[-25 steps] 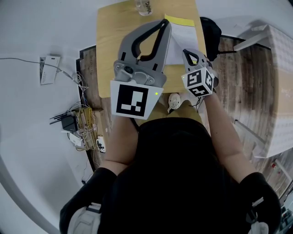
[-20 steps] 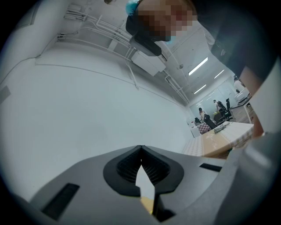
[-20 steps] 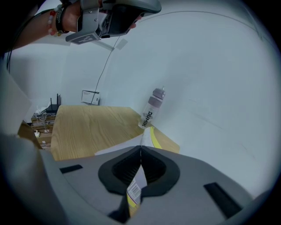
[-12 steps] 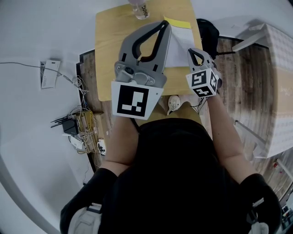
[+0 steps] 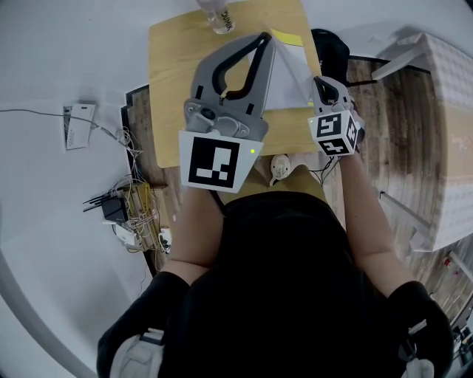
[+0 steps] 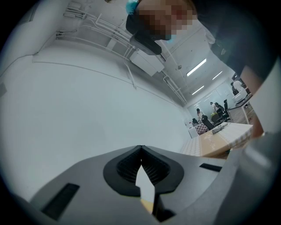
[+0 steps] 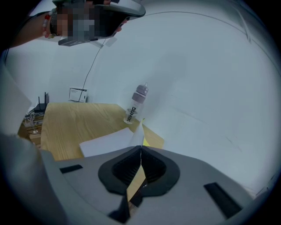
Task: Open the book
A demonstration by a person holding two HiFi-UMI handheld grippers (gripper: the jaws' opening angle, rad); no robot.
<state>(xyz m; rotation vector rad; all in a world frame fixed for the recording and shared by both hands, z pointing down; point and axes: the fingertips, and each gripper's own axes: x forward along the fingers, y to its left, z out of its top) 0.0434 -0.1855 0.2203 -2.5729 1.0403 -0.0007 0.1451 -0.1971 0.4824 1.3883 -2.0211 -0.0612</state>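
Note:
The book lies open on the wooden table, with white pages and a yellow cover edge at its far side. My right gripper is at the book's right edge, shut on a thin page that stands up between its jaws. In the right gripper view that page rises from the right gripper, with the flat white page to the left and the yellow cover to the right. My left gripper is held high over the table, shut and empty. In its own view the left gripper faces a white wall.
A clear bottle stands at the table's far edge beyond the book. A black object sits right of the table. Cables and a router lie on the floor to the left. White furniture stands at the right.
My right gripper has moved to the right, still shut on the page. The left gripper has stayed where it was.

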